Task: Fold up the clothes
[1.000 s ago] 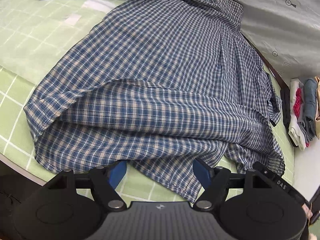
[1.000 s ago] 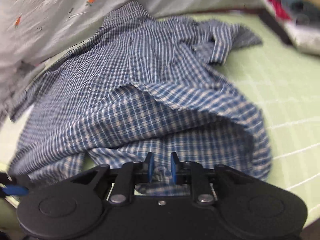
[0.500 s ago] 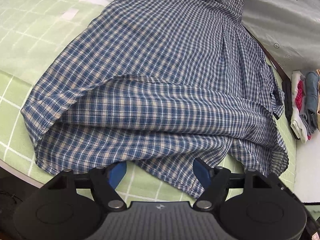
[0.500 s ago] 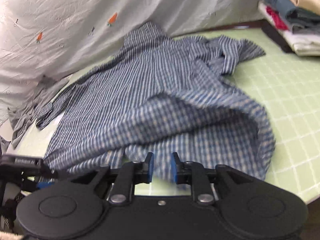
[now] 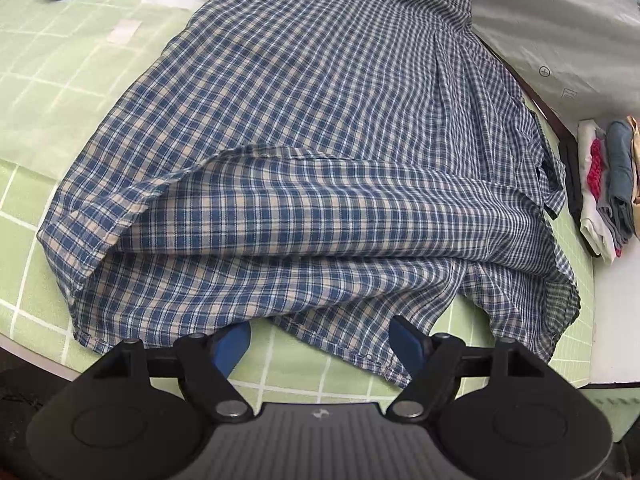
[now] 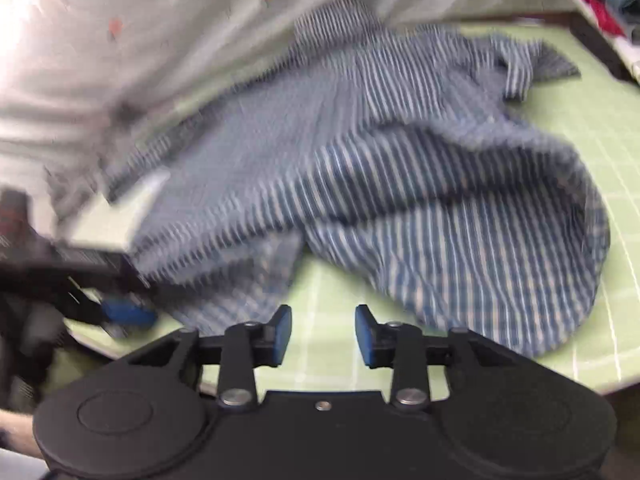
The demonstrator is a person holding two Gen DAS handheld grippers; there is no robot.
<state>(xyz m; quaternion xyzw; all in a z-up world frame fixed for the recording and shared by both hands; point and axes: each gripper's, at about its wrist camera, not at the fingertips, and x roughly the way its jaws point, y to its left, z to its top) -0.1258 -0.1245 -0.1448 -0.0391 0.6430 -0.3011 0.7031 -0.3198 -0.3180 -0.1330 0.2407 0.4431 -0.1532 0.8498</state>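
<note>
A blue-and-cream checked shirt (image 5: 320,128) lies spread over a worktop covered with a pale green gridded mat (image 5: 48,92). Its collar points toward the far edge, where a wrinkled grey-white cloth with small printed marks (image 5: 560,28) hangs behind it. The shirt's lower part is doubled back over itself in a loose, puffed fold, and the hem trails down to the near edge of the mat. One sleeve stretches away along the far left of the mat in the left wrist view.

The left hand-held gripper (image 5: 320,344) hovers over the near hem with its blue fingers (image 5: 406,344) spread wide; the cloth runs just beyond the tips and nothing is pinched between them.

The right hand-held gripper (image 6: 323,334) sits over bare mat just short of the shirt (image 6: 400,184). Its jaws have just been opening and now stand partly apart with nothing between them. This view is smeared by motion blur, and the left hand-held gripper shows as a dark shape with a blue tip at its left edge.

A stack of folded clothes (image 5: 608,184), white, red, grey-blue and tan, stands off the mat's right side, well apart from the shirt
</note>
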